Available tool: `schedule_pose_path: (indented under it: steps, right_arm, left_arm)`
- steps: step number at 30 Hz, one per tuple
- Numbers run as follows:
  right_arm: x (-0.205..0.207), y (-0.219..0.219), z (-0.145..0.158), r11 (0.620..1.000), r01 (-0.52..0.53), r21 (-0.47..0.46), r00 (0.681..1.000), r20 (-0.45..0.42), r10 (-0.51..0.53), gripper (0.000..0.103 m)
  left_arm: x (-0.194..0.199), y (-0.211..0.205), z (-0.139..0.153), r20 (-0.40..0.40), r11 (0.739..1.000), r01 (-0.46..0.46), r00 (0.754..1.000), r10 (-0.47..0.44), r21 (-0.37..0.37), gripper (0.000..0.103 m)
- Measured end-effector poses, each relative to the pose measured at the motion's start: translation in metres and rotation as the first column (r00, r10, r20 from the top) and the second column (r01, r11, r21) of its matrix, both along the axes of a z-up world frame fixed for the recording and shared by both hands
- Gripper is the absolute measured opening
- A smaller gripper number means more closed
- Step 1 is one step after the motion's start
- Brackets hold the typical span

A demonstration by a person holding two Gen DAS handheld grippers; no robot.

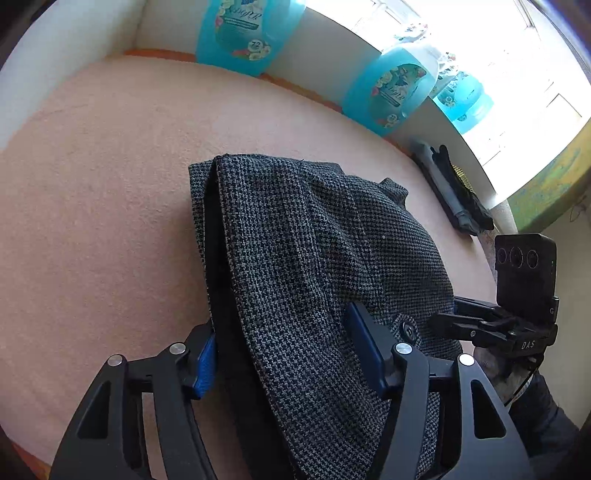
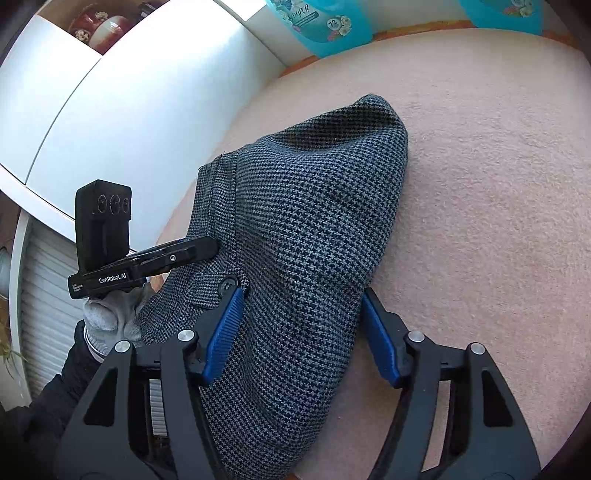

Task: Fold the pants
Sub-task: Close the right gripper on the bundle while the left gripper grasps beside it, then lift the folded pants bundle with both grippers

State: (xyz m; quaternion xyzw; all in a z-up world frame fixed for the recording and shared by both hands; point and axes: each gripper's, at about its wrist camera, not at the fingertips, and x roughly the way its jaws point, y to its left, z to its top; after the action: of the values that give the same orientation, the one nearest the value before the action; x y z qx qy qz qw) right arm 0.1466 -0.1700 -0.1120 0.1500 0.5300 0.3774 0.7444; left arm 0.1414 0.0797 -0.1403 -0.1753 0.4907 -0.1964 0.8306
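Observation:
The grey-and-black houndstooth pants lie bunched and folded on a pink cloth surface. My left gripper is open, its blue pads on either side of the near edge of the fabric. My right gripper is open too, its blue pads astride the pants near the waistband button. The button also shows in the left wrist view. Each gripper shows from the side in the other's view: the right one at the pants' right edge, the left one at their left edge.
Blue detergent bottles stand along the back wall and sill. A dark flat object lies at the far right of the surface. A white cabinet stands to the left. A bright window is at the back right.

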Motion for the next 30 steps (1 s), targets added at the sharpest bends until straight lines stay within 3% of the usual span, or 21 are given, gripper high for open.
schedule_pose_path:
  steps: [2,7,9,12,15,23,30]
  right_arm:
    - [0.000,0.006,0.002,1.000,-0.004,-0.018,1.000,0.013,0.005,0.067]
    - [-0.002,0.018,0.002,0.998,0.003,-0.066,0.999,0.047,0.000,0.045]
    - [-0.003,0.022,0.003,0.997,0.009,-0.071,0.998,0.057,-0.005,0.031]
    - [-0.011,0.029,0.011,0.993,0.018,-0.114,0.992,0.124,-0.003,0.023]
    - [-0.021,0.038,0.023,0.984,0.018,-0.177,0.980,0.197,0.018,0.020]
    - [-0.032,0.035,0.043,0.976,0.027,-0.218,0.960,0.277,0.035,0.017]
    - [-0.059,0.028,0.088,0.972,0.047,-0.231,0.900,0.432,0.059,0.015]
  left_arm:
    - [0.000,0.001,-0.001,-0.003,1.000,-0.008,1.000,0.008,0.005,0.055]
    - [-0.002,-0.008,0.001,0.021,0.998,-0.008,1.000,0.007,0.058,0.048]
    - [-0.002,-0.007,0.001,0.020,0.999,-0.018,1.000,0.018,0.040,0.044]
    - [-0.007,-0.009,0.007,0.055,0.999,-0.028,0.998,0.026,0.042,0.035]
    - [-0.014,-0.014,0.015,0.093,0.998,-0.028,0.995,0.022,0.063,0.030]
    - [-0.017,-0.009,0.015,0.110,0.999,-0.034,0.993,0.031,0.024,0.026]
    - [-0.033,-0.020,0.051,0.235,0.998,-0.025,0.972,0.012,0.052,0.019]
